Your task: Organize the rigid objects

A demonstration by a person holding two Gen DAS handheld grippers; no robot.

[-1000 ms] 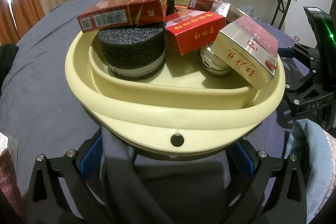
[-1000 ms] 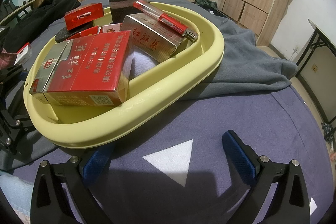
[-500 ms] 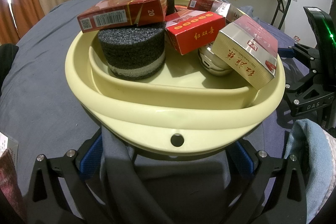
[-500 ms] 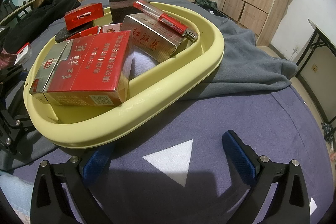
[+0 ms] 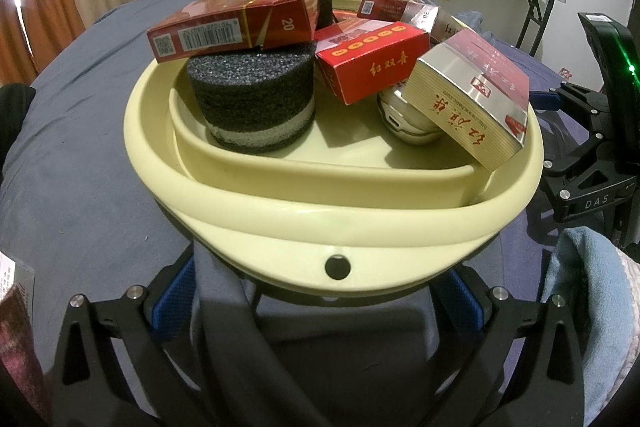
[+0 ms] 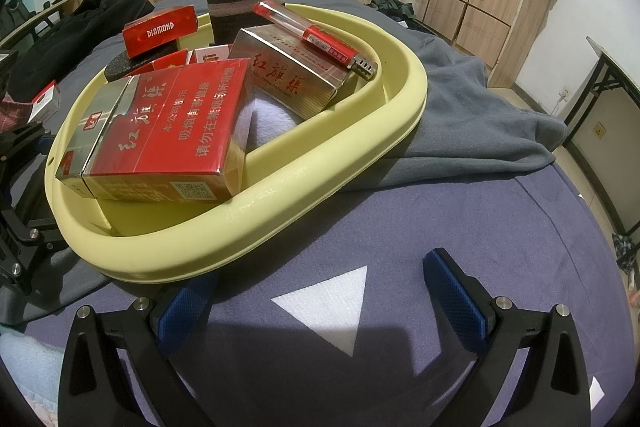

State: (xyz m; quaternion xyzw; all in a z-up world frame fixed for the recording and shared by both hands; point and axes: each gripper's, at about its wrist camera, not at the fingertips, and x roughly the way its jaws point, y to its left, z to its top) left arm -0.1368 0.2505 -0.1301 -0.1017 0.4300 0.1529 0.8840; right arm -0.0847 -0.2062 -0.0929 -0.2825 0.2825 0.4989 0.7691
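We hold both grippers wide open, empty, at yellow basin (image 5: 280, 203): L gripper (image 5: 316, 303) under its rim, R gripper (image 6: 320, 291) beside it. Only R view shows lighter (image 6: 316, 41) atop a pack inside basin.

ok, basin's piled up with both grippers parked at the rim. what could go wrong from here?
1. The red lighter lies loose on a tilted silver-and-red pack; nudging the yellow basin could roll it off.
2. The barcode pack overhangs its black foam cylinder and could tip.
3. The basin sits on rumpled grey cloth, so it could rock.
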